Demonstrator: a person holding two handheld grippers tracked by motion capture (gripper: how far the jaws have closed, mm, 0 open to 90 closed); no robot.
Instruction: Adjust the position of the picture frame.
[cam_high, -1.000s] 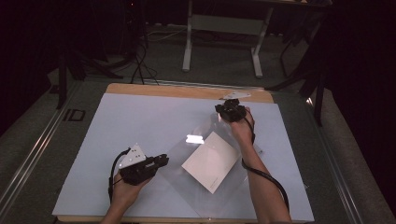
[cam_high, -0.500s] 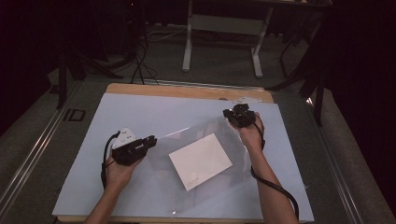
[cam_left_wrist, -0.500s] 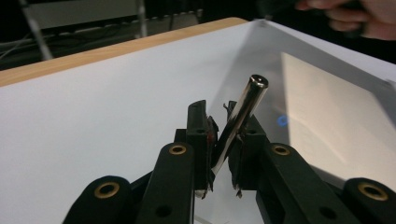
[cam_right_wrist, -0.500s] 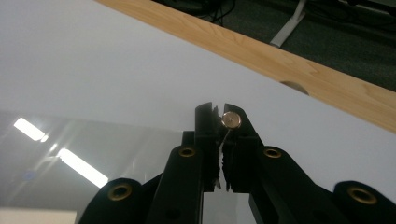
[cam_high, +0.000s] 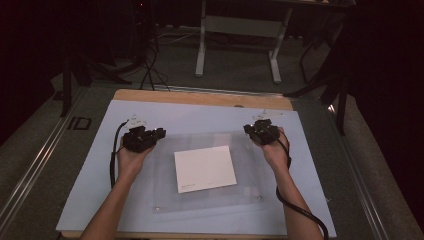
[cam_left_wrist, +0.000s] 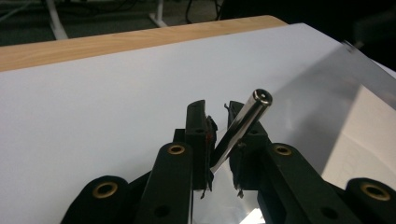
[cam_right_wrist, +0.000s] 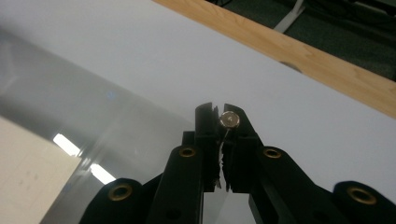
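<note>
A clear plastic sheet (cam_high: 250, 170) lies across the middle of the pale mat, with a white paper (cam_high: 205, 168) on or under it. My left gripper (cam_high: 159, 133) holds its far left corner and my right gripper (cam_high: 248, 129) its far right corner. In the left gripper view the left gripper (cam_left_wrist: 217, 114) is shut on the clear sheet (cam_left_wrist: 327, 88), beside a shiny metal post (cam_left_wrist: 243, 121) that leans out between the jaws. In the right gripper view the right gripper (cam_right_wrist: 217, 109) is shut on the clear sheet (cam_right_wrist: 70, 102) next to a round metal stud (cam_right_wrist: 229, 120).
The pale mat (cam_high: 90, 200) covers a wooden table whose bare edge (cam_high: 200, 97) runs along the far side. Small studs mark the sheet's near corners (cam_high: 158, 209). A table frame (cam_high: 237, 25) and cables stand on the dark floor beyond.
The sheet and paper have swung from a slant to square with the table. My left hand moved away from the near edge toward the far side; my right hand shifted slightly right.
</note>
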